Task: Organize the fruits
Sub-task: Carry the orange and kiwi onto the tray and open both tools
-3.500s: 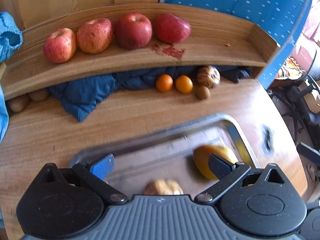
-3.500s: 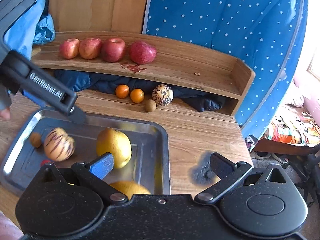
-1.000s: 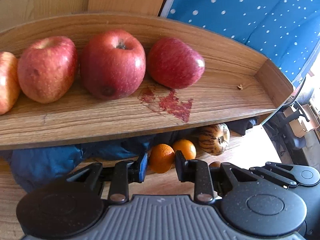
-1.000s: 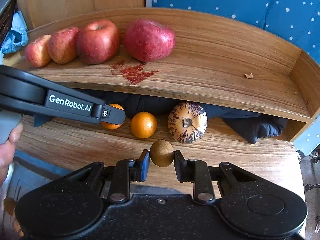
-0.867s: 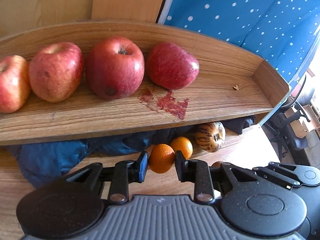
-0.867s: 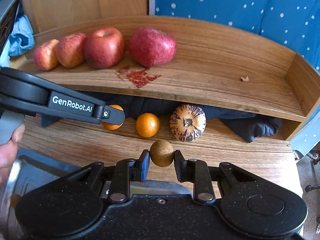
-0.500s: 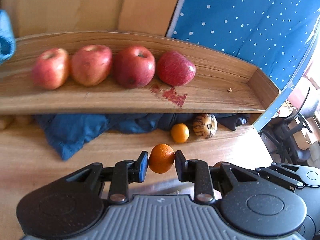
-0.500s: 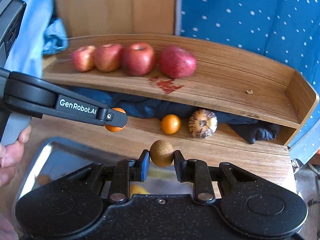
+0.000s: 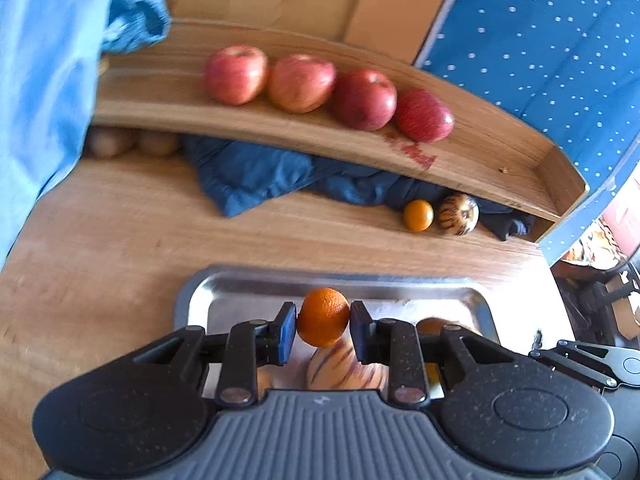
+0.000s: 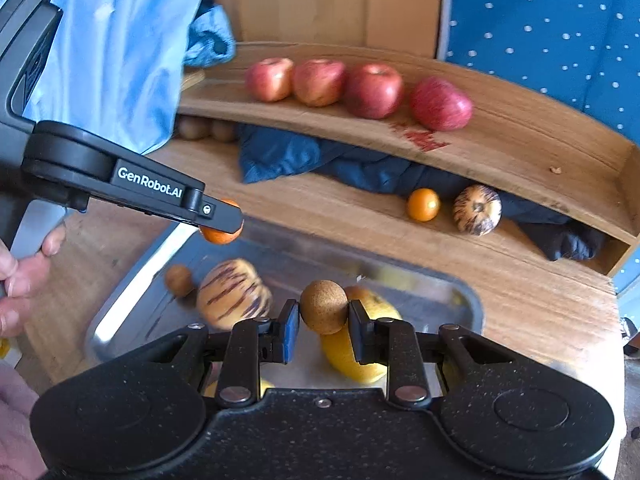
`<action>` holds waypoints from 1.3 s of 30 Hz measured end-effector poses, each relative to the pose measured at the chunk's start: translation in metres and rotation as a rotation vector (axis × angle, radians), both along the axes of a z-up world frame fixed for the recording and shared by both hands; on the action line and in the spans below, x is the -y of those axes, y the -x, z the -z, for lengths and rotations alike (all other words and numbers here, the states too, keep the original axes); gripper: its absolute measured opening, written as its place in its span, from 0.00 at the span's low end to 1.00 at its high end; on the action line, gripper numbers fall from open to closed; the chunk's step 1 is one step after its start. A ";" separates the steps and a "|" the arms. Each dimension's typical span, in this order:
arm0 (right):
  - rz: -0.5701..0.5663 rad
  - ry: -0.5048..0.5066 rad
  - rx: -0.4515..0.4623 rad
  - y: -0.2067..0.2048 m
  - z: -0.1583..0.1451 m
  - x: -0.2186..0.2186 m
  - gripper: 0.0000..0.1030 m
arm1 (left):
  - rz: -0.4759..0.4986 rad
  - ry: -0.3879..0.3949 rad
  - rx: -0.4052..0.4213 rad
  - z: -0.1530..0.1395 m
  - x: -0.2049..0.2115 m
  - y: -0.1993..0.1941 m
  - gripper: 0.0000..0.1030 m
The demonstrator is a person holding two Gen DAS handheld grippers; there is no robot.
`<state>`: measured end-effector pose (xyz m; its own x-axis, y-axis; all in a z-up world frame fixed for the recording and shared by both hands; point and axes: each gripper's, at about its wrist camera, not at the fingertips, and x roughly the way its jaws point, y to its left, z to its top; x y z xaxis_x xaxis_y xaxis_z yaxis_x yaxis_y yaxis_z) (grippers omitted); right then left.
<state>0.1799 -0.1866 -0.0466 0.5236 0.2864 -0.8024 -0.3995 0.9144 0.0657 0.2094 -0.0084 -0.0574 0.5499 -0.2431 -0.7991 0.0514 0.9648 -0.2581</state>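
Note:
My left gripper (image 9: 323, 325) is shut on a small orange (image 9: 323, 322) and hangs over the steel tray (image 9: 256, 282). From the right wrist view that same orange (image 10: 221, 235) shows beneath the left gripper's fingers (image 10: 218, 216). My right gripper (image 10: 323, 322) is shut on a round brown fruit (image 10: 323, 306), also above the tray (image 10: 132, 292). In the tray lie a striped melon (image 10: 234, 300), a small brown fruit (image 10: 179, 279) and a yellow fruit (image 10: 360, 350). Another orange (image 10: 423, 204) and a striped melon (image 10: 477, 209) sit under the shelf.
Several red apples (image 10: 374, 90) line the wooden shelf (image 10: 520, 152), with a red stain (image 10: 420, 136) beside them. A dark blue cloth (image 10: 340, 164) is bunched under the shelf, with brown fruits (image 10: 200, 128) at its left. A person's hand (image 10: 24, 272) holds the left gripper.
Both grippers, each still holding its fruit, have pulled back from the shelf and now hang over the tray. The shelf and remaining fruit look farther away.

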 end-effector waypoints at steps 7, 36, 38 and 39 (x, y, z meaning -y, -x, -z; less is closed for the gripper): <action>-0.051 -0.008 -0.020 0.013 0.003 -0.007 0.27 | -0.050 -0.014 -0.045 0.008 -0.009 0.028 0.31; -0.023 -0.010 0.018 0.047 -0.008 0.015 0.63 | -0.139 -0.045 -0.117 0.013 -0.010 0.067 0.71; -0.013 -0.013 0.036 0.054 -0.011 0.019 0.74 | -0.141 -0.049 -0.107 0.009 -0.008 0.073 0.81; -0.005 -0.014 0.046 0.058 -0.012 0.021 0.81 | -0.141 -0.052 -0.100 0.007 -0.008 0.076 0.85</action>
<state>0.1223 -0.2080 -0.0341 0.5588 0.3002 -0.7731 -0.4069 0.9115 0.0598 0.1330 -0.0009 -0.0646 0.4924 -0.1262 -0.8612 -0.1086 0.9728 -0.2047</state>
